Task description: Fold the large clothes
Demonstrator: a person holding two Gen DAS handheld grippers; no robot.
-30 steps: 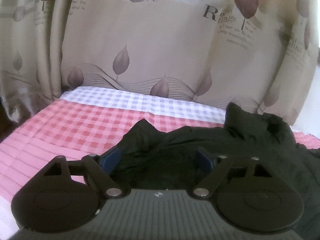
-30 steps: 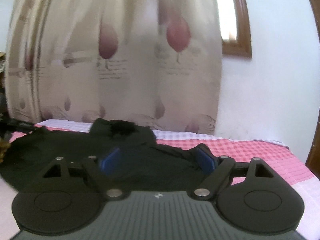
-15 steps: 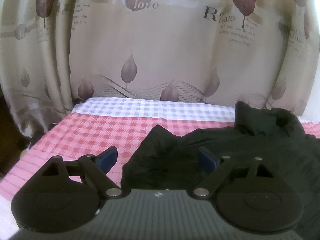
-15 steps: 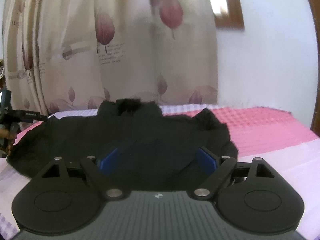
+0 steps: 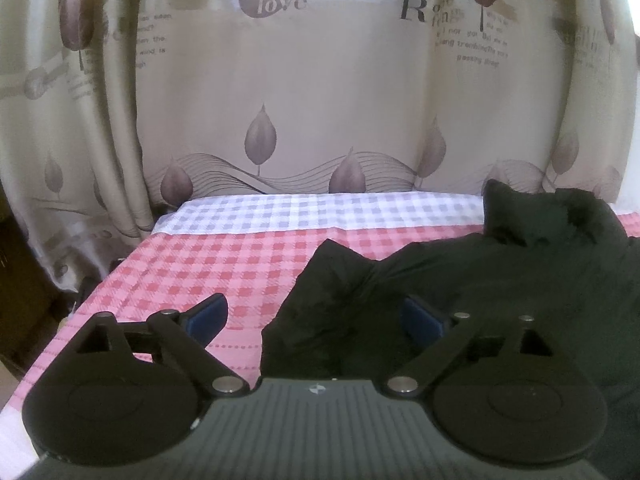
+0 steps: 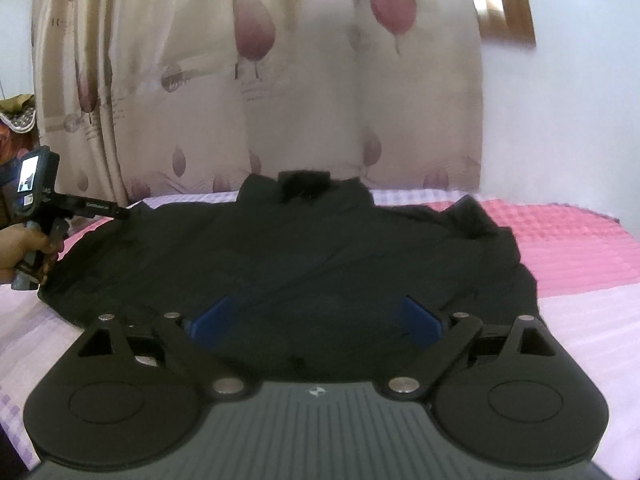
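A large black garment lies spread on a bed with a pink and white checked sheet, collar toward the curtain. In the left wrist view the garment fills the right side, its left sleeve corner bunched. My left gripper is open and empty, hovering above that left edge. My right gripper is open and empty, hovering over the garment's near middle. The left gripper and the hand holding it also show in the right wrist view at the garment's left edge.
A beige curtain with leaf prints hangs behind the bed. A white wall and a wooden window frame are at the right. The bed's left edge drops to a dark floor.
Both grippers have pulled back and risen, so more of the garment and sheet shows. The left view has shifted left; the right view now takes in the whole garment.
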